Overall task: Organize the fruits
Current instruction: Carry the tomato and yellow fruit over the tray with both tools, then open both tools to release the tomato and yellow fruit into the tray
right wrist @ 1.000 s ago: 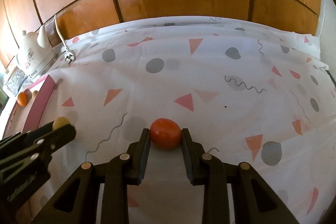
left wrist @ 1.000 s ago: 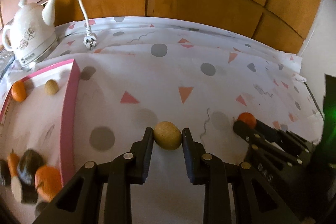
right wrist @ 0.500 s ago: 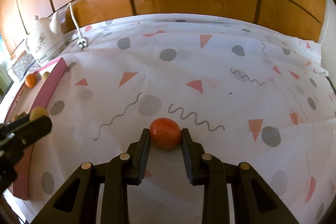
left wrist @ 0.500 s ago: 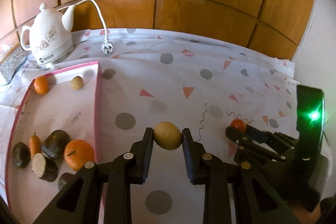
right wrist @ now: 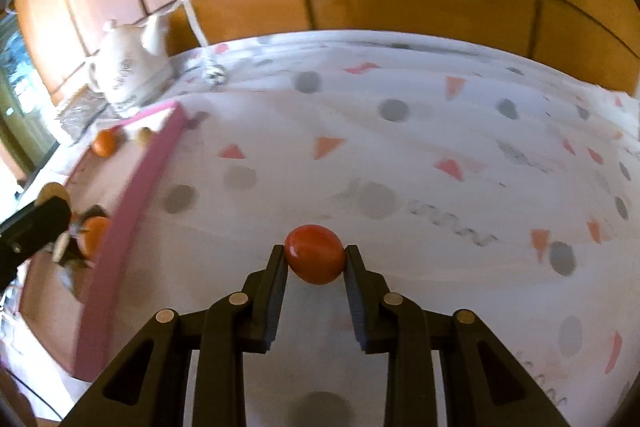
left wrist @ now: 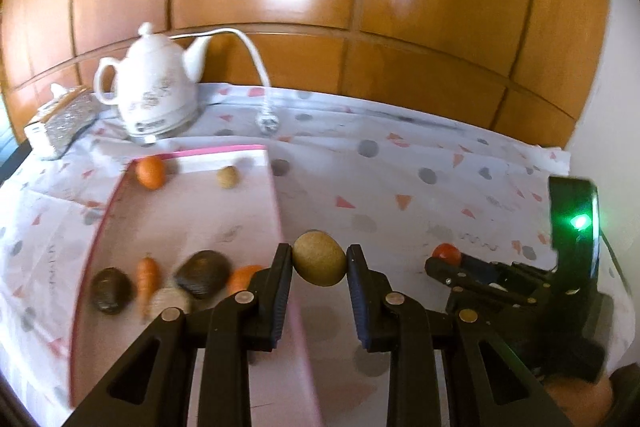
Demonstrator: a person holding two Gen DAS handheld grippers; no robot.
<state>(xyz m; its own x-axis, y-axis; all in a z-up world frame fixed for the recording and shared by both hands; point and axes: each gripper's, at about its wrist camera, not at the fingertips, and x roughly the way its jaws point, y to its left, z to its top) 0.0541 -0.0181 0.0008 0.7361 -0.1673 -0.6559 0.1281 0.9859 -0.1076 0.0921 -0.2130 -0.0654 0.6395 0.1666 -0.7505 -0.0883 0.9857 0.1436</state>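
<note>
Fingers (left wrist: pixel 280 279) around tan fruit (left wrist: pixel 319 263), red fruit (right wrist: pixel 314 253) likewise.

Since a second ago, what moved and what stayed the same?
Both hand-held grippers rose and swung left toward the pink tray. The left hand-held gripper now carries its brown fruit over the tray's right wall; the right hand-held gripper follows with the red tomato. Nothing was let go: both grips stayed shut. The fruits in the tray and the white kettle stayed put.
</note>
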